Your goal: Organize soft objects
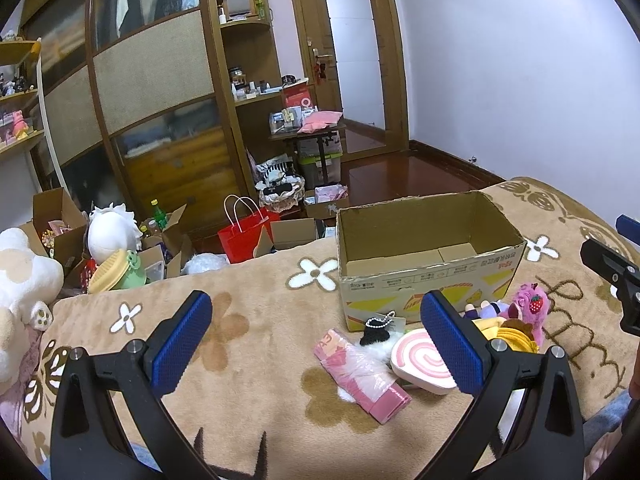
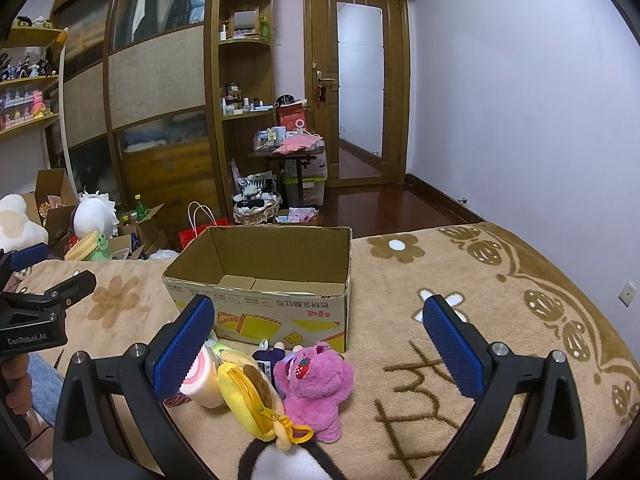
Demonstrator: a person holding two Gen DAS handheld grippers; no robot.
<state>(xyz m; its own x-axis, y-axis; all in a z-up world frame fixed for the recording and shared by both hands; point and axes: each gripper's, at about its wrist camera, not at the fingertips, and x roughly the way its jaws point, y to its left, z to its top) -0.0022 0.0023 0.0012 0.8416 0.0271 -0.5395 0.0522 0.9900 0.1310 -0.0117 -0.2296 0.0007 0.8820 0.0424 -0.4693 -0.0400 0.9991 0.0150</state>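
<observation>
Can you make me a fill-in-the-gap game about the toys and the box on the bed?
1. The cardboard box has nothing inside, so it is ____.
2. The fluffy teddy bear with a strawberry on it is coloured ____.
3. Both the left gripper and the right gripper have their jaws wide ____.
4. The toys lie on the blanket, not yet ____ the box.

Missing words: empty; pink; open; inside

A matt, rough-edged brown cardboard box stands at frame centre on a fleecy tan flower-patterned blanket. The fuzzy pink plush bear lies lower centre. The blue textured rubbery finger pads look matt; the dark red wooden floor at upper centre looks glossy.
</observation>
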